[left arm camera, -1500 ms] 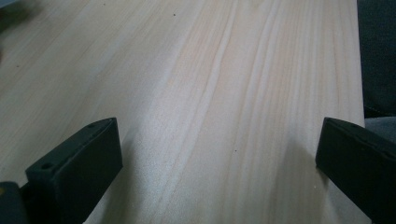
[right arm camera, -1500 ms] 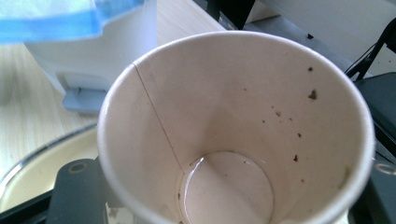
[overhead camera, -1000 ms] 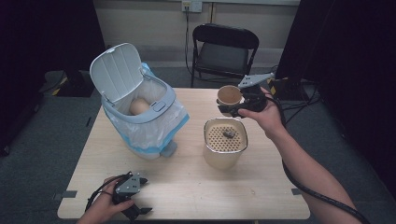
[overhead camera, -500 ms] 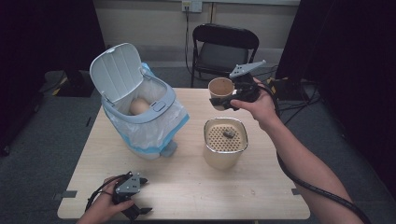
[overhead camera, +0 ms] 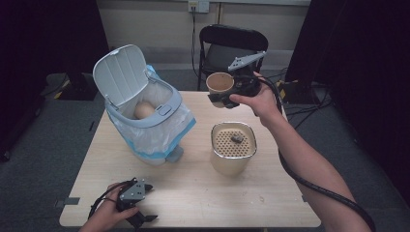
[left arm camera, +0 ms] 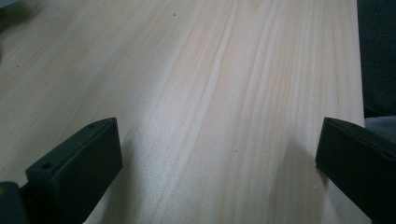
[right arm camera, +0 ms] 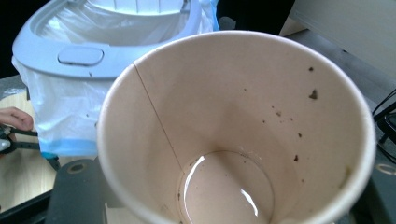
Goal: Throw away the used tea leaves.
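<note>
Holding a paper cup (overhead camera: 220,85) clamped in the right gripper (overhead camera: 223,99) fingers, raised above the surface (overhead camera: 270,193) beside the bin (overhead camera: 145,121); resting left gripper (overhead camera: 140,218) fingers spread wide, empty.

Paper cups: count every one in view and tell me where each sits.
2. One paper cup is held above the table's far edge by the right tool; a second cup lies inside the open bin. The bin could hide more.

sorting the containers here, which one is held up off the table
The paper cup, clamped in the right gripper above the table's far edge. The white bin with its lid up and the beige strainer pot both stand on the table.
</note>
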